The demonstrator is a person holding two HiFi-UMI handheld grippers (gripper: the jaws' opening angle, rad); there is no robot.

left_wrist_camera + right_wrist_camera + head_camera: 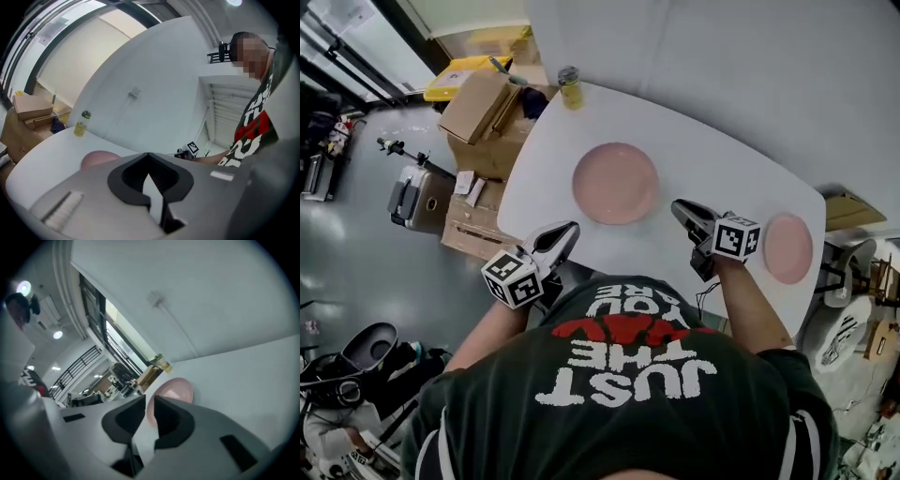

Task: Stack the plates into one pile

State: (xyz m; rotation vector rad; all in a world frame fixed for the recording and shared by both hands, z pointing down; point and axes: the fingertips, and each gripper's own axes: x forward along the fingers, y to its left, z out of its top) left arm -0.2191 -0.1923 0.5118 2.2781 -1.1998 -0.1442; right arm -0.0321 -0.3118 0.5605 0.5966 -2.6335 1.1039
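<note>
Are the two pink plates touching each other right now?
Apart. The head view shows bare table between the large plate and the small plate.

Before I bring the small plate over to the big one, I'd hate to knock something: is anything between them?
Only the right gripper shows between the small plate and the big plate; the table there is otherwise bare. The bottle stands at the far edge, off that path.

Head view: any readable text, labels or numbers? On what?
"JUST THE" and "YOU ARE": white print on the person's dark shirt, upside down in this view; the red word between them is unreadable.
Bottle label: too small to read.
Cardboard boxes: no legible print.
</note>
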